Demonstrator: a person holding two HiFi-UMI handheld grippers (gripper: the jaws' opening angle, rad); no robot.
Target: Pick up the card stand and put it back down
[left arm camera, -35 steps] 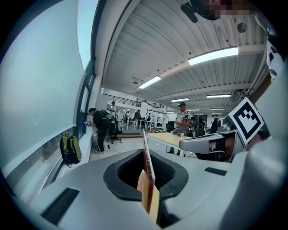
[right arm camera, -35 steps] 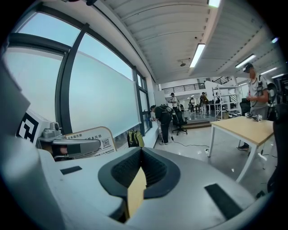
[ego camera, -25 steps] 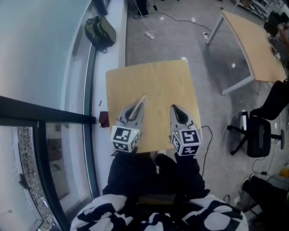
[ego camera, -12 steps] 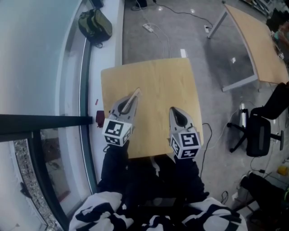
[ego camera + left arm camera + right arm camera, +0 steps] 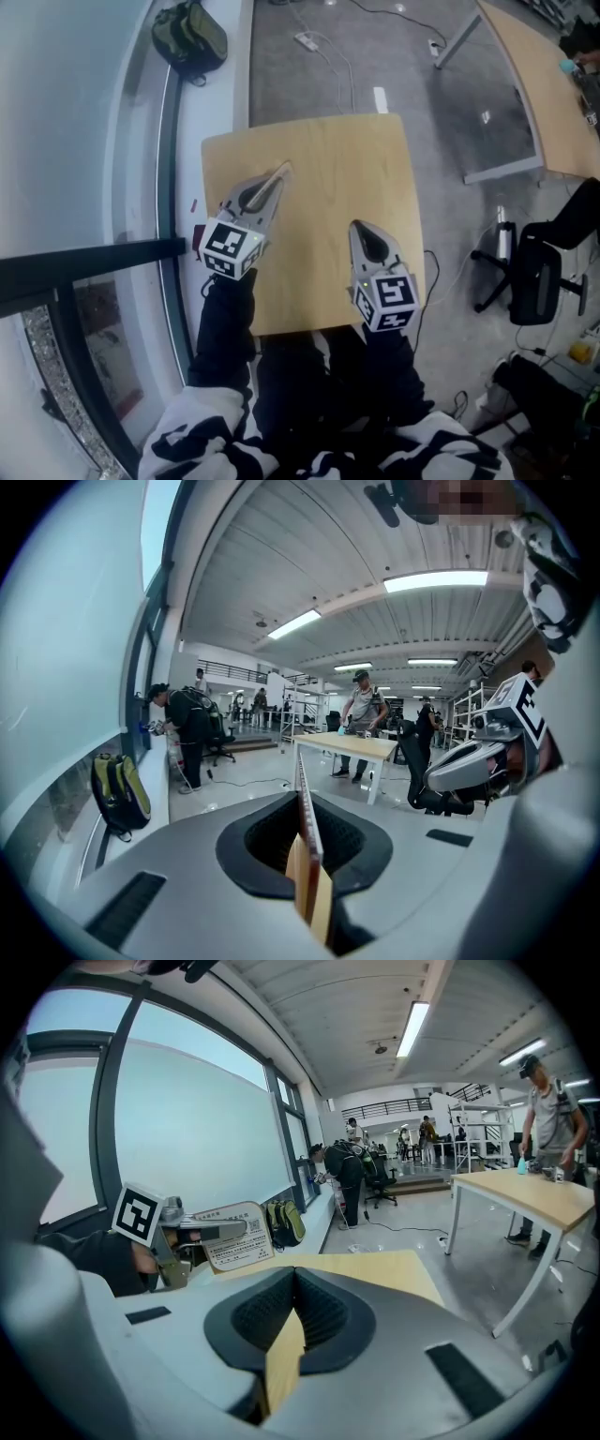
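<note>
Left gripper view only: left gripper (image 5: 306, 803) clamped on the card stand (image 5: 302, 789), seen edge-on as one thin upright strip running forward between the jaws; printed face not visible from here.
Right gripper view only: the stand's face, a pale panel with rounded top corners, dark lines of print and a small square code, sticking out of the left gripper; print too small to read.
Head view only: layout from above, with the card stand over the left part of the wooden table (image 5: 337, 169), near its left edge, and the right gripper (image 5: 360, 230) over the right part, well apart from the stand.
Right gripper: jaws together, nothing between them.
Hard to make out: whether the stand's foot touches the tabletop or hangs clear of it; in the head view, only a pale sliver at the left gripper's tip.
Cut off: lower part of the stand, behind the jaws in the left gripper view.
Background: backpack (image 5: 192, 37) beyond the table's far left corner; people (image 5: 361, 726) standing far off in both gripper views.
</note>
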